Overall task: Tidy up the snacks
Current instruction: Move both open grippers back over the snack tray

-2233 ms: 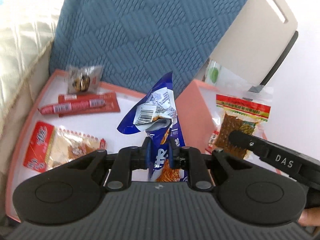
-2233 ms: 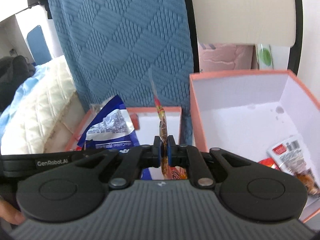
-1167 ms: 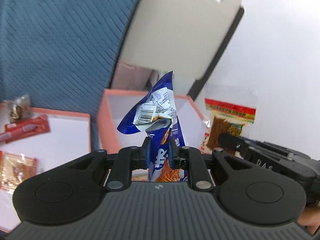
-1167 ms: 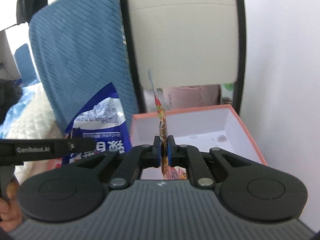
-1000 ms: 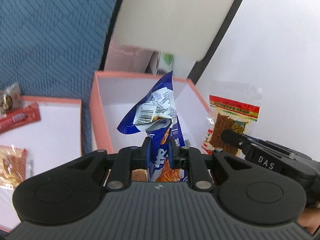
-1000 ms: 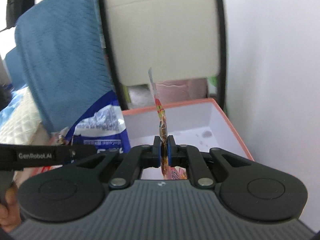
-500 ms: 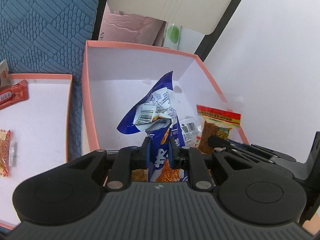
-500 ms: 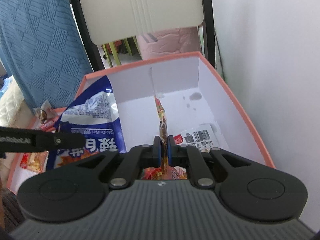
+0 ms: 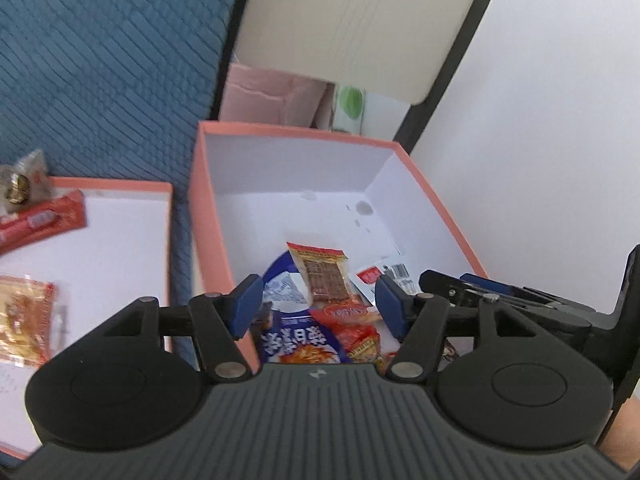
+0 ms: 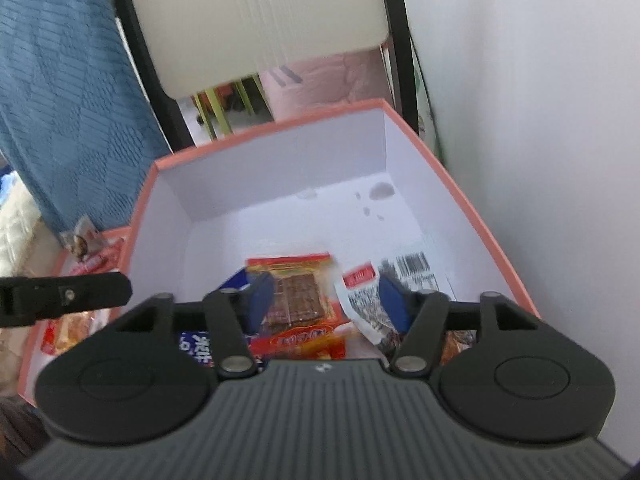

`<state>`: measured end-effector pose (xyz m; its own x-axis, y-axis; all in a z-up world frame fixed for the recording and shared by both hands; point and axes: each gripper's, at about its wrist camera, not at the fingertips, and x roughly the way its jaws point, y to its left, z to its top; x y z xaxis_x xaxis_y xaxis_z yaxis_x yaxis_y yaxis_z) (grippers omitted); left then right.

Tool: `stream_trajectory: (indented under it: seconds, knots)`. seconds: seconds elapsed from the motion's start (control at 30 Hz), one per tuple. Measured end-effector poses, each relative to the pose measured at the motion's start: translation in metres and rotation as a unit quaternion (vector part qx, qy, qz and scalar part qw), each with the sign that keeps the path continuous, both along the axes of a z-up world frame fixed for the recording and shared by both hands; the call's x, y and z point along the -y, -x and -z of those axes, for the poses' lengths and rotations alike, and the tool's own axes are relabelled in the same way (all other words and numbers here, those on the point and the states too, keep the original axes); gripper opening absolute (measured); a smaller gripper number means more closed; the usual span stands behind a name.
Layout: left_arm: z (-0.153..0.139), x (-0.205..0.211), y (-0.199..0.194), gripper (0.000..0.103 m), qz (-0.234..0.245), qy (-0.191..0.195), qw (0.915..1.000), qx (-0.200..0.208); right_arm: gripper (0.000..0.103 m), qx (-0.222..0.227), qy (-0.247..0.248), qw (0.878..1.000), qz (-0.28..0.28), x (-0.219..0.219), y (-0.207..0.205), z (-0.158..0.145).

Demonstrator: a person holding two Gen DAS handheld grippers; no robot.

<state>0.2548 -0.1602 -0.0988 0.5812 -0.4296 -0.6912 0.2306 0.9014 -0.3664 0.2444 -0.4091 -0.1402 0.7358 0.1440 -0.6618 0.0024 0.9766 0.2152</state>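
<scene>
Now both snack packets (image 9: 320, 280) lie below opened jaws.

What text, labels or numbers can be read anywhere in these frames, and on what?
No text is readable as it stands.
Blue bag: large white Chinese characters, partly hidden and blurred.
Clear packet: red and yellow header, print blurred.
White packet: barcode and red label, digits too blurred.
Red packet: white label, too small.
</scene>
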Motion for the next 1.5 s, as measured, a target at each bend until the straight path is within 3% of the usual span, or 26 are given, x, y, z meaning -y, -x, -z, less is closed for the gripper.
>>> stream_trajectory:
  seconds: [0.33, 0.6, 0.9, 1.5]
  knots:
    - [-0.041, -0.044, 0.042, 0.068, -0.040, 0.005, 0.9972, 0.062, 0.061, 0.057, -0.010, 0.998, -0.039, -0.033, 0.024, -0.038]
    - [-0.056, -0.078, 0.072, 0.068, -0.068, 0.009, 0.9929, 0.098, 0.061, 0.094, -0.006, 0.993, -0.072, -0.067, 0.048, -0.061]
    - [-0.055, -0.119, 0.092, 0.068, -0.093, 0.009, 0.9895, 0.110, 0.061, 0.113, 0.003, 0.987, -0.112, -0.110, 0.065, -0.068]
    - [-0.034, -0.211, 0.123, 0.068, -0.145, 0.018, 0.9838, 0.103, 0.061, 0.108, 0.002, 0.980, -0.167, -0.183, 0.084, -0.062]
